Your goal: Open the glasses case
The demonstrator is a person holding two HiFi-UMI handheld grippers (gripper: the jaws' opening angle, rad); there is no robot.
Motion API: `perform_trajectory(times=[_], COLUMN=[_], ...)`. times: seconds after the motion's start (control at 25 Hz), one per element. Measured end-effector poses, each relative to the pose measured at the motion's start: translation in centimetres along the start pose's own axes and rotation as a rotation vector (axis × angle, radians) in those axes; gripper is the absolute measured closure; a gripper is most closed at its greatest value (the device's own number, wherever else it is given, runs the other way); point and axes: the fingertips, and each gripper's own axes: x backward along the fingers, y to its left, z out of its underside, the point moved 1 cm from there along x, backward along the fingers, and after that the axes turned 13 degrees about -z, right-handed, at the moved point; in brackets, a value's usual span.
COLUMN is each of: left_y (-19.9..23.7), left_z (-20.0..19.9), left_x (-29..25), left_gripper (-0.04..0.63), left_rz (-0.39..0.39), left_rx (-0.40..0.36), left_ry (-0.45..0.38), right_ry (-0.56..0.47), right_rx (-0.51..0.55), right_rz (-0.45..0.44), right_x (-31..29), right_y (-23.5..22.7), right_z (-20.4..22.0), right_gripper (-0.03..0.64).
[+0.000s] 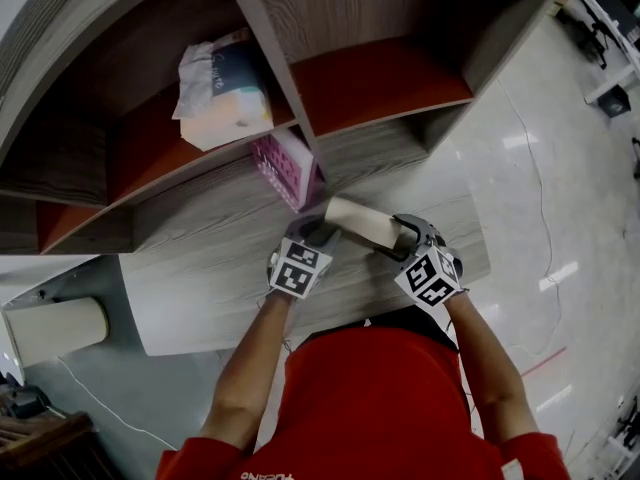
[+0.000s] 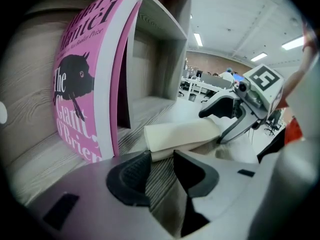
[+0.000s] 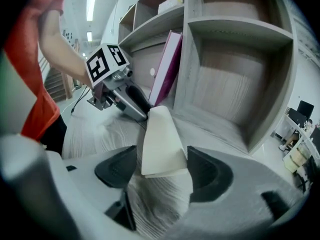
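Observation:
A cream glasses case [image 1: 362, 223] lies closed on the wood-grain desk [image 1: 210, 268], in front of the shelf unit. My left gripper [image 1: 320, 233] is at its left end. In the left gripper view the jaws [image 2: 161, 160] stand apart with bare desk between them, and the case [image 2: 182, 134] end lies just past the tips. My right gripper [image 1: 402, 240] is at the other end. In the right gripper view its jaws [image 3: 162, 156] stand wide on either side of the case [image 3: 160, 139] end, with a gap at the left pad.
A pink book [image 1: 285, 168] leans upright against the shelf divider just behind the left gripper. A white and dark packet [image 1: 225, 88] sits in the left cubby. The shelf unit [image 1: 385, 148] rises right behind the case. A pale roll [image 1: 55, 328] lies at the left.

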Motion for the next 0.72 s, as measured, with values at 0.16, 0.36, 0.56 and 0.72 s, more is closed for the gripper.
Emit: perform_trajectory(times=[0.16, 0.36, 0.56, 0.72], left_y=[0.0, 0.0, 0.0, 0.0], left_z=[0.0, 0.0, 0.0, -0.1], left_x=[0.0, -0.1, -0.1, -0.2], left_gripper=[0.460, 0.460, 0.460, 0.460], left_rz=[0.006, 0.004, 0.000, -0.002], left_rx=[0.007, 0.009, 0.007, 0.008], left_ry=[-0.001, -0.001, 0.001, 0.000], right_ry=[0.004, -0.037, -0.132, -0.210], right_rx=[0.011, -0.051, -0.140, -0.169], right_rz=[0.007, -0.058, -0.119, -0.103], right_x=[0.0, 0.3, 1.2, 2.7], right_y=[-0.4, -0.8, -1.6, -2.9], right_z=[0.1, -0.1, -0.7, -1.9], right_gripper=[0.329, 0.332, 0.356, 0.447])
